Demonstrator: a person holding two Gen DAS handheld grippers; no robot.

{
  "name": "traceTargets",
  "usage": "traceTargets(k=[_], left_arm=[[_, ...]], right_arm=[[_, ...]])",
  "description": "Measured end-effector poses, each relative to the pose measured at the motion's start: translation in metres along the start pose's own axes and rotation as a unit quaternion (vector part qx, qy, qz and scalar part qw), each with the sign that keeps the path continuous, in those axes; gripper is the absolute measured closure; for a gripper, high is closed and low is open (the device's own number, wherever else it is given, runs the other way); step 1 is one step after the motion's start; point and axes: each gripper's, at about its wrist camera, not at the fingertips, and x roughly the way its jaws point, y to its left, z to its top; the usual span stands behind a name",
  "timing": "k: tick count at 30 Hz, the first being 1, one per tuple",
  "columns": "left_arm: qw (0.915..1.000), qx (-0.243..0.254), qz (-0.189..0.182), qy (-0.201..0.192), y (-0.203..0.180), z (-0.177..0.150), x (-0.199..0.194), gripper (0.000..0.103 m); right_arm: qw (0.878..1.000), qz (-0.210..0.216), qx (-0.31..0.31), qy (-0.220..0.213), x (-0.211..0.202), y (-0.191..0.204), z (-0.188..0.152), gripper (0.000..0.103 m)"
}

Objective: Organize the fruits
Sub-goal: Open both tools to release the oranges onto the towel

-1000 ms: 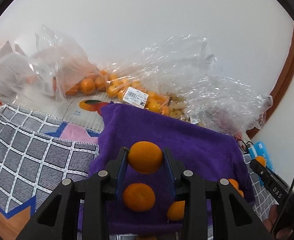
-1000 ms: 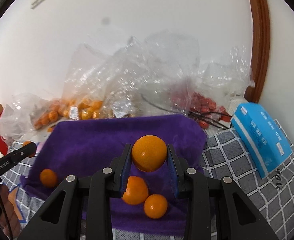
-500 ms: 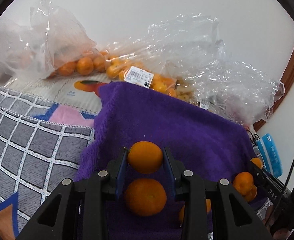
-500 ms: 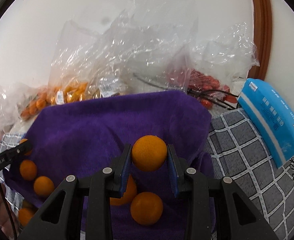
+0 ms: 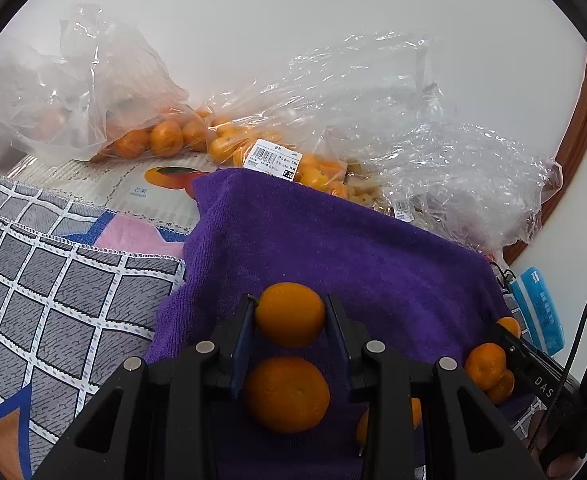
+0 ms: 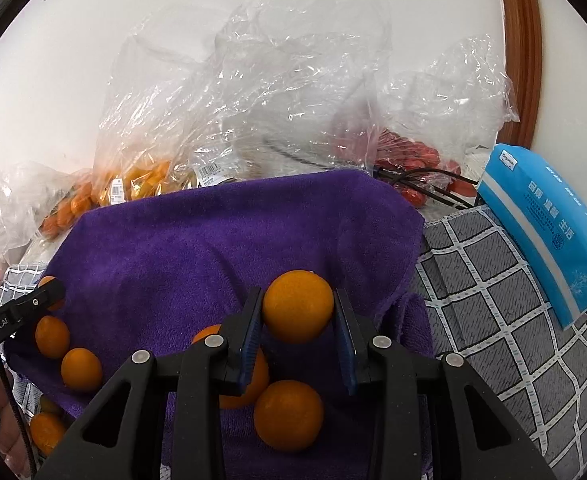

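Between each claw's (image 5: 289,316) fingers, one orange (image 5: 289,315)

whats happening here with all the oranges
A person is sorting fruit with two handheld grippers. The left gripper is shut on an orange, and the right gripper is shut on another orange. Both are above the purple towel, where several loose oranges already lie. Bags of fruit sit behind.
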Motion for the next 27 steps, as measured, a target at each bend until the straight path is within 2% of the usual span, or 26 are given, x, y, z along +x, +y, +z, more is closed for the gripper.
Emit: traceTargets(k=[6, 13, 19, 24, 27], left_arm=[[1.0, 0.0, 0.001, -0.002, 0.0, 0.0, 0.0, 0.07], [1.0, -0.003, 0.002, -0.005, 0.001, -0.002, -0.002, 0.07], [0.9997, -0.003, 0.003, -0.023, 0.0, 0.0, -0.012, 0.061], [0.9994, 0.013, 0.011, -0.031, -0.01, 0.001, -0.027, 0.06], [0.9983, 0.046, 0.017, -0.032, -0.022, 0.004, -0.037, 0.058]], right_arm=[[1.0, -0.005, -0.006, -0.004, -0.002, 0.0, -0.001, 0.068], [1.0, -0.016, -0.012, -0.024, -0.011, 0.001, -0.002, 0.059], [0.999, -0.023, -0.009, -0.039, -0.022, 0.004, 0.0, 0.054], [0.999, -0.016, -0.007, -0.047, -0.037, 0.013, 0.003, 0.053], [0.999, -0.01, -0.007, -0.051, -0.049, 0.021, 0.004, 0.051]])
